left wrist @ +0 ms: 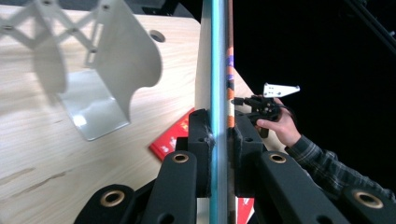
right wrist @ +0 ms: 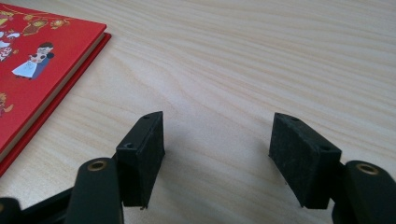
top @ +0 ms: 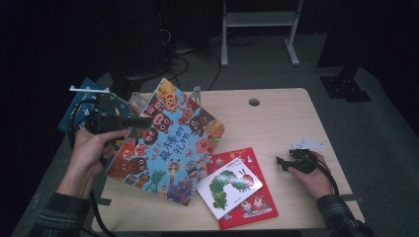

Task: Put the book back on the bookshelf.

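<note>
Above the table's left edge, left claw (top: 141,122) clamped on tilted animal book (top: 168,148).

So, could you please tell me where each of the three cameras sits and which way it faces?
High view: above the person's side, facing forward and down on the table; both forearms show.
Left gripper view: on the left tool, looking along its jaws shut on the colourful book.
Right gripper view: on the right tool, low over wood, jaws open.
All three views show the red book.

I see the big animal-cover picture book (top: 168,143) (Chinese title) tilted up off the table, its upper-left edge clamped.
</note>
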The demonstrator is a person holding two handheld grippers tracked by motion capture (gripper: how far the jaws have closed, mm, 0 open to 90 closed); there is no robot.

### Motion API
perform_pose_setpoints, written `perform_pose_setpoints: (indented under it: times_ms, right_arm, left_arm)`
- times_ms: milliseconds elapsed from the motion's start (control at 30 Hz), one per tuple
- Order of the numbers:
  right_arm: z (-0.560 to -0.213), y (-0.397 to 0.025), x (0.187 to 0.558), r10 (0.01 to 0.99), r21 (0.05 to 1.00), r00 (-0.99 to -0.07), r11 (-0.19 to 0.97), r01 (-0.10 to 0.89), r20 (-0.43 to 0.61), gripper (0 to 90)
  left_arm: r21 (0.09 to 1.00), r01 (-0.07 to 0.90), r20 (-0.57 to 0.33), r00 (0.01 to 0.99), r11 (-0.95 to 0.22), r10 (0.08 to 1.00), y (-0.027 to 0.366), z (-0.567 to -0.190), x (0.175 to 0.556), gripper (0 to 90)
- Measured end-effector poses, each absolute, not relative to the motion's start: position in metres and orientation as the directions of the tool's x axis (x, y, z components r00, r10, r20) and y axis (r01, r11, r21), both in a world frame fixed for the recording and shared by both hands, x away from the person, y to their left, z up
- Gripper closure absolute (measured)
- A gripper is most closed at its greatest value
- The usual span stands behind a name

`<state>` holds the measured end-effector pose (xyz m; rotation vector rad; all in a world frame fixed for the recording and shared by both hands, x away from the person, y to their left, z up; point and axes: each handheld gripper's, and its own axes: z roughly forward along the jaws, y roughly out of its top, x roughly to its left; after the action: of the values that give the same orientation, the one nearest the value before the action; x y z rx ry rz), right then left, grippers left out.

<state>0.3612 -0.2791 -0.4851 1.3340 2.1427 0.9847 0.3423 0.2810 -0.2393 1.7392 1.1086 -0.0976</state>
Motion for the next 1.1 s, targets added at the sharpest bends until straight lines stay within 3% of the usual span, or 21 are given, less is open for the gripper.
perform_pose_setpoints:
  times_ms: [1100]
  right_arm:
    - [-0.486, -0.279, 0.361, 0.898, 0.758, -0.439, 0.28, 0.589, 0.01, 34.3]
  left_arm:
    - [0.672, 0.731, -0.507, 0.337, 0.119, 0.794, 0.405, -0.237, 0.304, 81.5]
